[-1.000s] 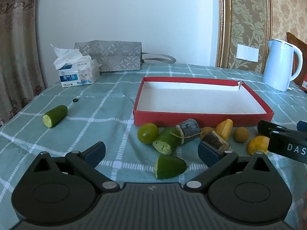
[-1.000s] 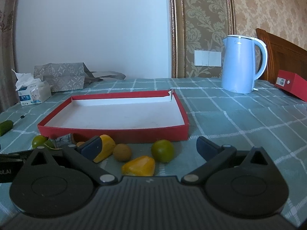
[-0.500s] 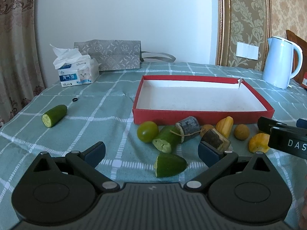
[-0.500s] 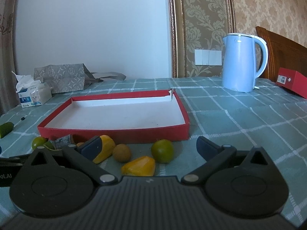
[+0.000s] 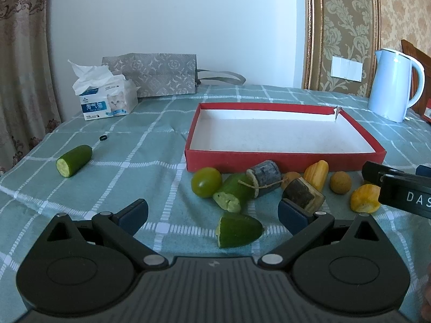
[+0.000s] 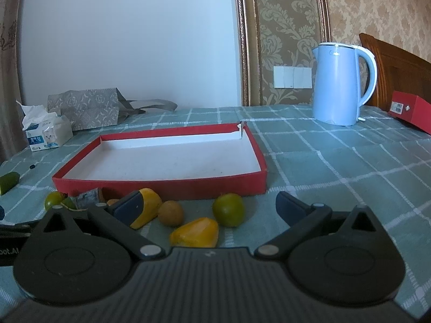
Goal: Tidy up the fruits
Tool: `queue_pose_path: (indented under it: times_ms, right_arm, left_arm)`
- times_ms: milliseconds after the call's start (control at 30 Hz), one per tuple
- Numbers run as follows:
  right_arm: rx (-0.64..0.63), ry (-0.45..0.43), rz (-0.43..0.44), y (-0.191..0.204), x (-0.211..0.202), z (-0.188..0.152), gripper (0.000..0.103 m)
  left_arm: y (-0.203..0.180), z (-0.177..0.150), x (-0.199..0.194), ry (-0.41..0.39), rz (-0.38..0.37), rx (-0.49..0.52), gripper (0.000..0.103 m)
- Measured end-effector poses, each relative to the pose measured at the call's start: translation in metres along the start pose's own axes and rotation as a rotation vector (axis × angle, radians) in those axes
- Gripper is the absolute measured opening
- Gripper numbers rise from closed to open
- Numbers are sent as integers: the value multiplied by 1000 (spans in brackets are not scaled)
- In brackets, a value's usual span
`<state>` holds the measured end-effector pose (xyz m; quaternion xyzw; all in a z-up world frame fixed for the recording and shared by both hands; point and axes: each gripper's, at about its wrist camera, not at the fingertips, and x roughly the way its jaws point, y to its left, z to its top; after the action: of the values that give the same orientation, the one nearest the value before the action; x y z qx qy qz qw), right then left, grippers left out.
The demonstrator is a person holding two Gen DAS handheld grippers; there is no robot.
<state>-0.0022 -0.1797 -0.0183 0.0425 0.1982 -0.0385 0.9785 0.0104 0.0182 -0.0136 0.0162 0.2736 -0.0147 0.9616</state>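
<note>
Just beyond the wide-open right gripper [image 6: 206,207], between its fingers, the yellow fruit piece [image 6: 194,232] is seen lying crosswise near the empty red tray [image 6: 161,187] (the left gripper [image 5: 212,211], also open, is farther away).

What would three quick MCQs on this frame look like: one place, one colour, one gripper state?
1. Where is the lone cucumber piece?
A. inside the red tray
B. on the cloth, left of the red tray
C. beside the kettle

2. What colour is the kettle?
A. light blue
B. red
C. black

3. How is the left gripper?
A. shut on a green round fruit
B. shut on nothing
C. open, holding nothing

Key: 1 B, it lies alone on the checked cloth, left of the red tray. 2 A, its body is pale blue. 3 C, its fingers stand wide apart with only a cucumber end on the cloth between them.
</note>
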Motion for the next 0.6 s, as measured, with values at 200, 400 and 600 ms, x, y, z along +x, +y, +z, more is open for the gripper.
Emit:
queue_pose_path:
  times_ms: [200,400,600]
  right_arm:
    - [22,-14,-5,-4,-1,2,103]
    - [17,0,7,-3,2,1,103]
    - [23,4,12,-3,3,1,103]
  left_arm:
    - [2,-2,1,-2,7,8,103]
    - [5,-2,2,5,-4,-10,103]
    - [3,-2,3,6,-3,1,103]
